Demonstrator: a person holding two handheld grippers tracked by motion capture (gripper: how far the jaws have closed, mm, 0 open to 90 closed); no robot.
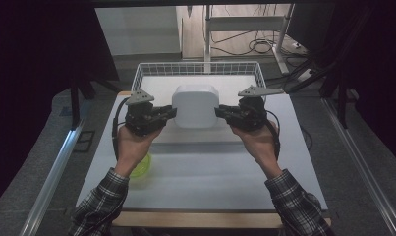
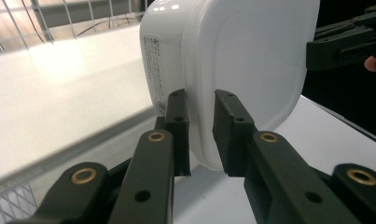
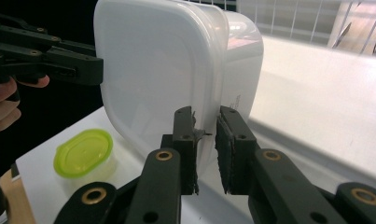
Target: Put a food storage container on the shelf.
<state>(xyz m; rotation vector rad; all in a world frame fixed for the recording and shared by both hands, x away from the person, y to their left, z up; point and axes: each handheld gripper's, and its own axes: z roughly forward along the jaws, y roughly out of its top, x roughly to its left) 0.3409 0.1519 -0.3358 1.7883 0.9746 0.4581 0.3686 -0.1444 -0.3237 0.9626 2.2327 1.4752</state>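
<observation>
One white container (image 2: 241,60) bears a small, unreadable printed label (image 2: 154,56).

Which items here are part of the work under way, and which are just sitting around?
In use:
- white lidded container, held up between both tools
- left tool, clamped on the container's rim
- right tool, clamped on the opposite rim

Lying about:
- small green-lidded tub on the table
- white wire basket at the table's far edge
</observation>
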